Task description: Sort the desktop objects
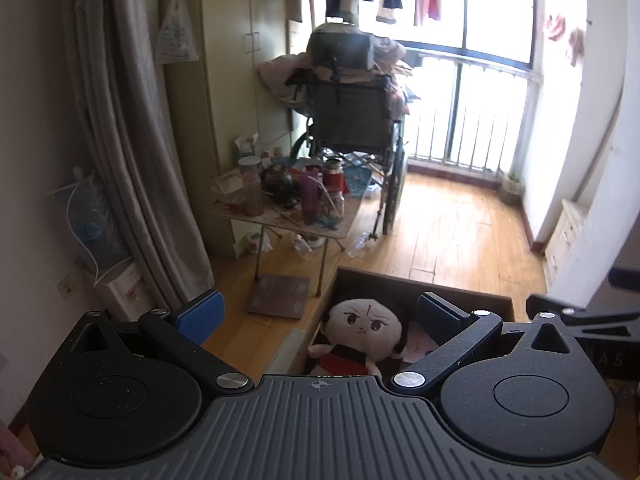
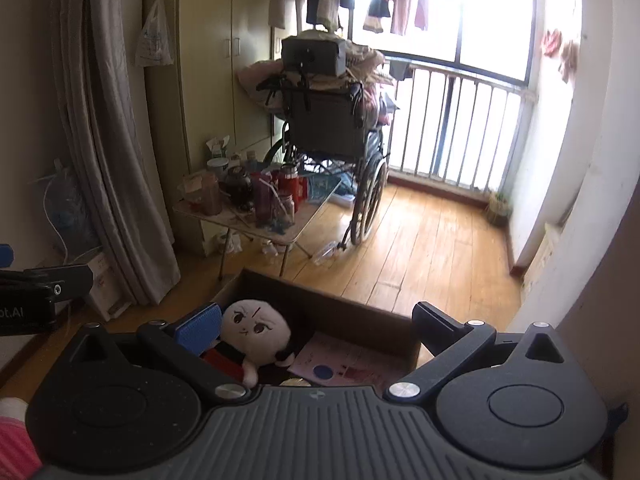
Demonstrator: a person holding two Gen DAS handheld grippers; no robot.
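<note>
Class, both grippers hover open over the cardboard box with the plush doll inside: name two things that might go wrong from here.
1. The plush doll lies against the cardboard box wall; a left gripper finger might catch the rim when lowering.
2. The pink paper sheet lies flat on the box floor, so the right gripper may slide over it without gripping.

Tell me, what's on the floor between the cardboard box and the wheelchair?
Mostly bare wooden floor, with a clear plastic bottle lying by the wheelchair. The right wrist view shows it beyond the cardboard box.

Black ribbed gripper (image 1: 320, 316) bodies, blue finger pads (image 1: 202, 314), silver screws (image 1: 231, 381).
</note>
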